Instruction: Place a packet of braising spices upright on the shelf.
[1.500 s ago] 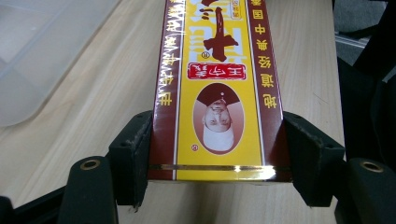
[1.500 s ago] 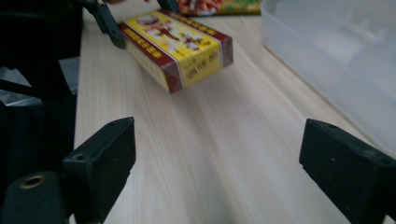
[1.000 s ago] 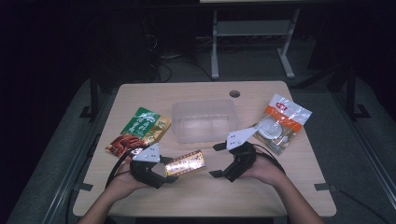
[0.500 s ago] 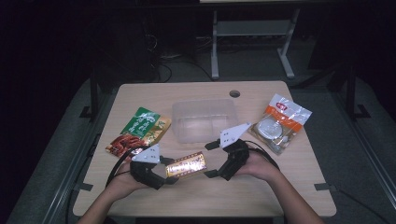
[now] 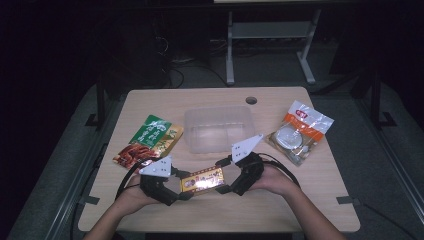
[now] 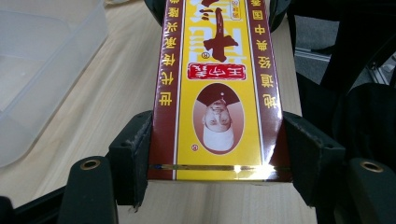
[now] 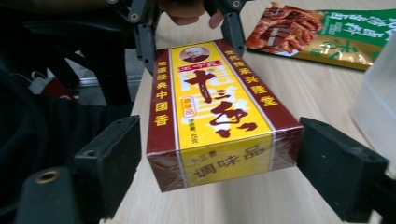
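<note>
Right now a yellow-and-maroon seasoning box [image 5: 202, 180] sits near the front edge of the wooden counter [image 5: 300, 200], just in front of the clear plastic tub [image 5: 217, 129] that stands at the counter's middle. The left tongs [image 5: 176, 189] have the box's left end pinched: in the left gripper view both black jaws press flat against the maroon long sides of the box [image 6: 217, 88]. The right tongs [image 5: 226, 176] sit at the box's other end, spread wider than the box; in the right gripper view a gap shows between each jaw and the box [image 7: 217, 116], so they hold nothing. Each tool is held by a hand, the left hand [image 5: 131, 196] and the right hand [image 5: 276, 181], reaching in from the front edge. Left of the tub lies a green-and-red snack packet [image 5: 150, 140]; right of the tub, near the counter's right edge, lies an orange-and-clear bag [image 5: 299, 131]. Behind the tub, a round cable hole [image 5: 251, 100] shows in the counter.
</note>
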